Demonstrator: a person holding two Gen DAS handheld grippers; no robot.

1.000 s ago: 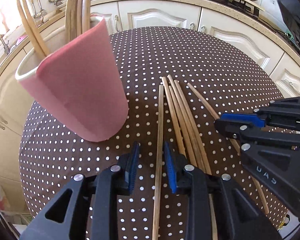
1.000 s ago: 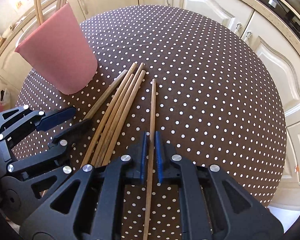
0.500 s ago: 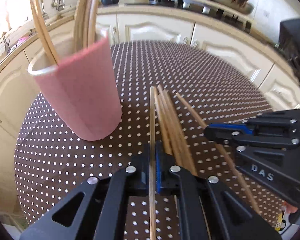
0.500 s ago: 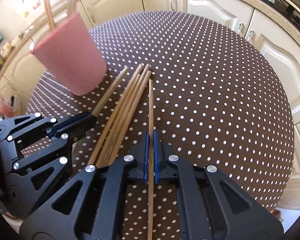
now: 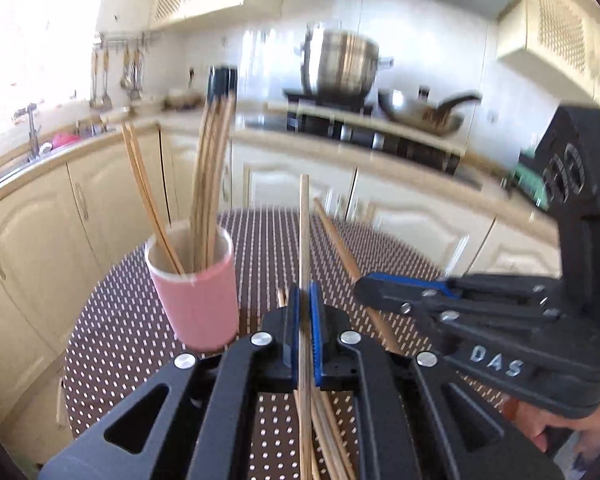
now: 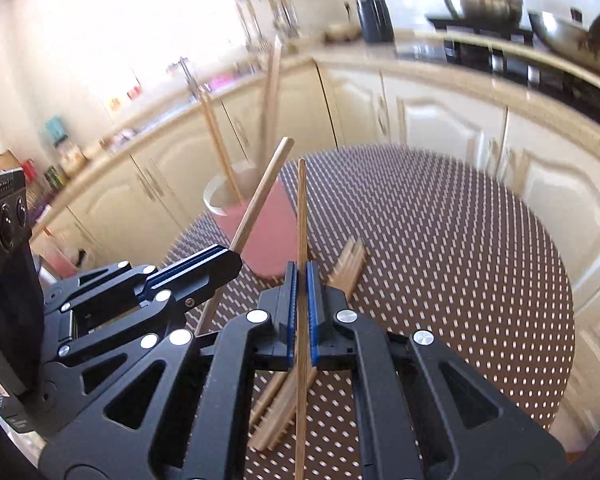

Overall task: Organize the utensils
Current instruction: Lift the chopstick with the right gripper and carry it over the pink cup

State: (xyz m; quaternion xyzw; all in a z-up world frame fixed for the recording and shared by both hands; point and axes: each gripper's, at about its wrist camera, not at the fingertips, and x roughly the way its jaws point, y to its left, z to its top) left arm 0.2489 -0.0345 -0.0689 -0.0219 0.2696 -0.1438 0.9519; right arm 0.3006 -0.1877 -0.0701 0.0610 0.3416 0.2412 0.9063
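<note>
My left gripper [image 5: 305, 294] is shut on one wooden chopstick [image 5: 303, 224], held off the table with its tip pointing up and away. My right gripper [image 6: 301, 272] is shut on a second chopstick [image 6: 301, 208], also lifted. Each gripper shows in the other's view: the right gripper [image 5: 366, 286] with its chopstick [image 5: 334, 232], the left gripper [image 6: 230, 258] with its own [image 6: 262, 194]. A pink cup [image 5: 198, 304] [image 6: 270, 236] stands ahead to the left with several chopsticks upright in it. Several loose chopsticks [image 6: 346, 268] [image 5: 328, 440] lie on the table below the grippers.
The round table [image 6: 440, 240] wears a brown cloth with white dots. Cream cabinets [image 5: 28, 248] and a counter curve around it. A steel pot [image 5: 338, 64] and a wok [image 5: 420, 114] sit on the stove behind. A hand [image 5: 560, 436] grips the right tool.
The left gripper's jaws closed on a chopstick. Both grippers rose from the table, each carrying one chopstick, and tilted up so the kitchen wall now fills the views.
</note>
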